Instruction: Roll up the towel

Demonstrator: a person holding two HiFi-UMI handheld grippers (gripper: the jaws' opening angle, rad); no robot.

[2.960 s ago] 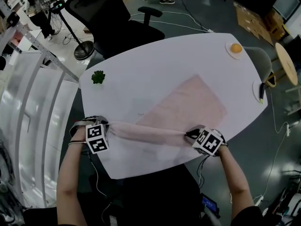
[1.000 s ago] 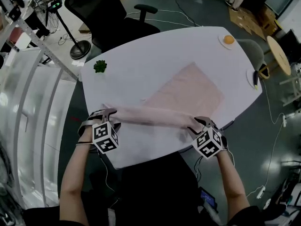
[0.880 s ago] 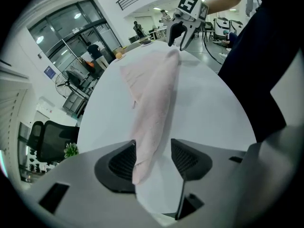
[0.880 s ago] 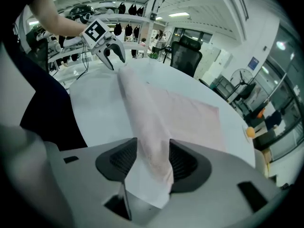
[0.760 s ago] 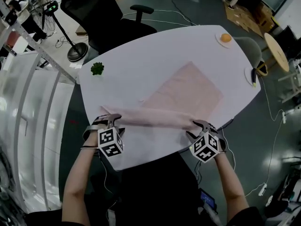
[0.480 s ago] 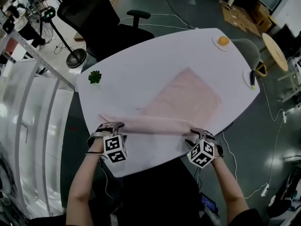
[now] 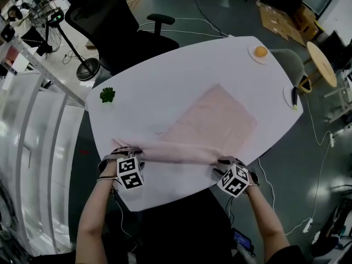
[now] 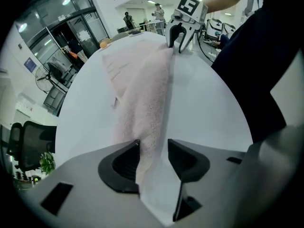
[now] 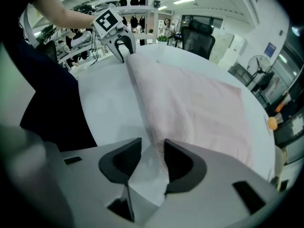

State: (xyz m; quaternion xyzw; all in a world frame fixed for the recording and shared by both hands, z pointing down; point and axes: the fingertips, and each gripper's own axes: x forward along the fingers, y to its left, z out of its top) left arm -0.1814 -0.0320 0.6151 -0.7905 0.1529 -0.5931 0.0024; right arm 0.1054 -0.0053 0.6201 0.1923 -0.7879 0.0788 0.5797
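A pale pink towel (image 7: 214,117) lies on the white table (image 7: 181,76), its near part rolled into a long band (image 7: 176,152) along the front edge. My left gripper (image 7: 130,153) stands at the band's left end and my right gripper (image 7: 221,163) at its right end, both pointing steeply down. In the left gripper view the roll's end (image 8: 149,127) sits between the jaws of the left gripper (image 8: 153,148), against one pad with a gap at the other. The right gripper (image 9: 153,148) likewise straddles its end of the towel (image 9: 156,127). Both pairs of jaws have just been closing.
A small green plant (image 7: 107,95) stands at the table's far left. A plate with an orange (image 7: 259,52) sits at the far right corner, another plate (image 7: 291,97) at the right edge. A black office chair (image 7: 118,23) stands behind the table.
Both grippers have come down onto the ends of the rolled band, which now lies on the table. Their jaws stand narrower than before.
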